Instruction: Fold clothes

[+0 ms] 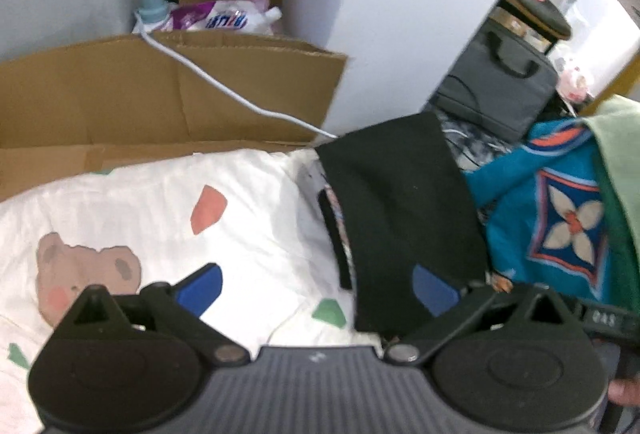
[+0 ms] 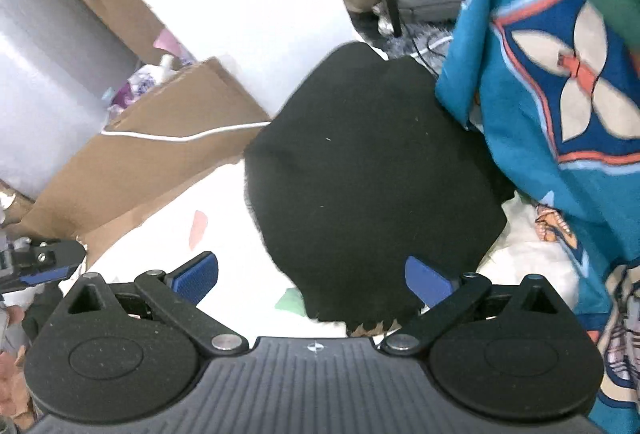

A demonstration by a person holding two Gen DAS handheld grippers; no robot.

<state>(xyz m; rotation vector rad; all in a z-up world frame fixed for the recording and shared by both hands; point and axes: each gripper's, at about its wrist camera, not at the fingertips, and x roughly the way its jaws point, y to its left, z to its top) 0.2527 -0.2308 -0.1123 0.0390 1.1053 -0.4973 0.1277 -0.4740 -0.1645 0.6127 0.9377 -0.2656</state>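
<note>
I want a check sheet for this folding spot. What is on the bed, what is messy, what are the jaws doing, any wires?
Surface: white bedsheet printed with a bear and coloured shapes.
Job's things: black garment lying folded on the sheet; neither gripper touches it.
Clutter: blue patterned cloth bunched beside the black garment; pale green cloth over its edge.
Grippers: left gripper and right gripper both have jaws wide apart, nothing between them.
Cables: white cable trailing over the cardboard.
Surroundings: cardboard box, packets behind it, white wall, grey bag.
</note>
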